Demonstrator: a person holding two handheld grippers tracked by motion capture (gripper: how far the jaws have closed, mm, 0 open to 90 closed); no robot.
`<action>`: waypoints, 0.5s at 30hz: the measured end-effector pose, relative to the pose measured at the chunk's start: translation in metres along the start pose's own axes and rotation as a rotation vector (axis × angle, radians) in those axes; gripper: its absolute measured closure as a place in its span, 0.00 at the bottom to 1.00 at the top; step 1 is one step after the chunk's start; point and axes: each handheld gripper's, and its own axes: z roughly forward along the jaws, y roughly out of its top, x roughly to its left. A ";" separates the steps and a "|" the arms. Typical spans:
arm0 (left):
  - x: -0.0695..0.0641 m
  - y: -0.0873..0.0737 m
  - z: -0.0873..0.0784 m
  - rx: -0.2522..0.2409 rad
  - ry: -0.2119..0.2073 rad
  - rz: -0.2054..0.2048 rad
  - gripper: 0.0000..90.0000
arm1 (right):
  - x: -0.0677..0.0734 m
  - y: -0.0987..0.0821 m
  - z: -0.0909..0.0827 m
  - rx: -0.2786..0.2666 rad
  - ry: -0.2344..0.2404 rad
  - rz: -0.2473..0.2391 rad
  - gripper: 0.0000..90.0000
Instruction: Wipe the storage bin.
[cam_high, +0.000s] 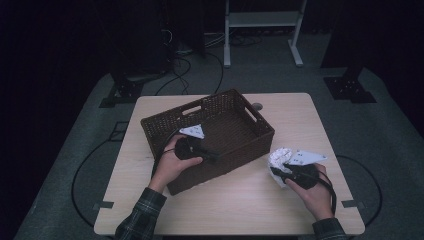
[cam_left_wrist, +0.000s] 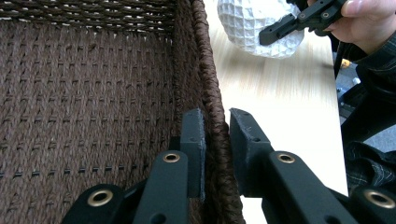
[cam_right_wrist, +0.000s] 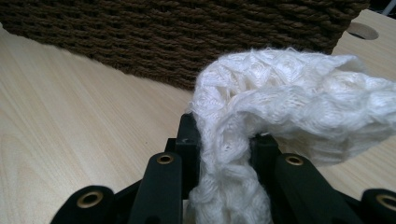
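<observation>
A brown woven basket sits on a wooden table. The left gripper rests at the basket's near wall. The right gripper, right of the basket, holds a white cloth.

Dim room, grey floor, perhaps a white rack.

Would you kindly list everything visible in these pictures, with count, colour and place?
basket: one, dark brown woven, on the table's left-centre
cloth: one, white waffle-knit, right of the basket, bunched
table: one, light wood, under everything
cable hole: one, grey, in the table behind the basket
frame: one, white, on the floor beyond the table
left gripper: one, black, jaws astride the basket's wall
right gripper: one, black, clamped on the cloth
hands: two, checked sleeves, at the near edge
</observation>
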 end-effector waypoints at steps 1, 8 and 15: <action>0.000 0.001 0.000 0.001 0.003 0.001 0.84 | 0.000 -0.001 0.000 0.005 0.000 0.002 0.79; -0.002 0.004 -0.007 0.005 0.013 0.012 0.88 | -0.002 -0.002 0.001 0.007 -0.007 0.001 0.79; 0.003 -0.003 -0.017 -0.062 -0.039 -0.005 0.93 | -0.002 -0.004 0.003 0.023 -0.010 0.001 0.79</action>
